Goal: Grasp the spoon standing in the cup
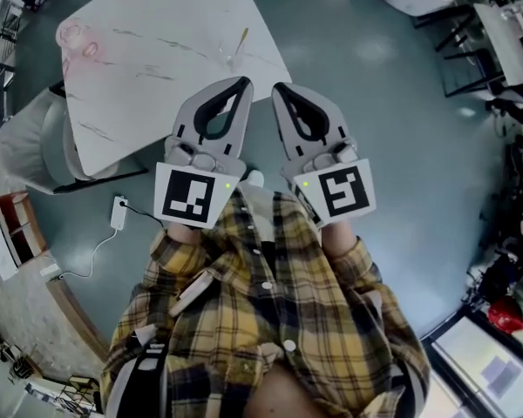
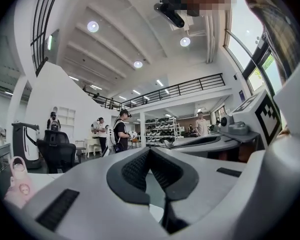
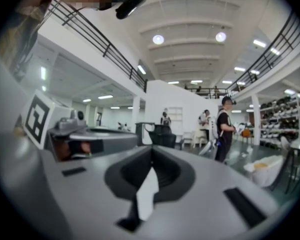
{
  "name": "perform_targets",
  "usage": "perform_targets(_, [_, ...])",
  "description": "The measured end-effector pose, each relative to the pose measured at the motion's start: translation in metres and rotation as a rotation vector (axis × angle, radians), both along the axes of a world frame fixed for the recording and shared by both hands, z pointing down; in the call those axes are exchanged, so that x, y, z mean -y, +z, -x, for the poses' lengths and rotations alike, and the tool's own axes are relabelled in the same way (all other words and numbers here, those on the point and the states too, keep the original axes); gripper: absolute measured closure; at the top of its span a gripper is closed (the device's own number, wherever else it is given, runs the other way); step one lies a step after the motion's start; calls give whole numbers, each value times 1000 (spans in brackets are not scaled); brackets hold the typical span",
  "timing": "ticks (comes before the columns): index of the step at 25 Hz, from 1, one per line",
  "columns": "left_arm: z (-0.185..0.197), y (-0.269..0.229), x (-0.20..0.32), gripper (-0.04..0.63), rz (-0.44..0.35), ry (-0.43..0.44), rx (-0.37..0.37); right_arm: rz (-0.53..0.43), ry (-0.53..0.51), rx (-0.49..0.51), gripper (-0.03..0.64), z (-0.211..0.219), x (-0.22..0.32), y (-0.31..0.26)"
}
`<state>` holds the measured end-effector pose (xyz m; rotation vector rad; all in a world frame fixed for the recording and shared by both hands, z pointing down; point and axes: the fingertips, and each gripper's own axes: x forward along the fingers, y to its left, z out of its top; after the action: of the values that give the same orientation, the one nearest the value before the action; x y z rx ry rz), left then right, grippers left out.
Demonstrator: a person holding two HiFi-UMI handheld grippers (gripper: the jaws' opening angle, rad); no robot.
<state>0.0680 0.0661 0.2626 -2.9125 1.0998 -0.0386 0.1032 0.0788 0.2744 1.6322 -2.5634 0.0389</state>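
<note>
Plaid shirt [image 1: 270, 320] sits lowest, with both tools just ahead of it. Left gripper [image 1: 242, 82] and right gripper [image 1: 279, 86] lie side by side, each with jaws pressed together on nothing. Cup [image 1: 234, 57] with spoon [image 1: 242, 38] standing in it is on the white table [image 1: 157, 77], ahead of the left gripper's tips and apart from them.

Ceiling lamps [image 2: 93, 26] are lighting everything brightly. Fisheye distortion is bending the edges, and the corners are showing black.

Two grippers [image 1: 243, 83] [image 1: 280, 87], one table [image 1: 148, 77], one cup [image 1: 233, 57]
</note>
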Motion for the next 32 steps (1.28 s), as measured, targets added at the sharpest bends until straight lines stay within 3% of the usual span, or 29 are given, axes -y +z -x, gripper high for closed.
perform_targets(14, [4, 9, 30, 580, 3, -98, 15, 11, -93, 13, 586, 2, 32, 13])
perform_targets(32, [23, 12, 147, 580, -17, -102, 4, 12, -102, -23, 586, 22, 151, 15])
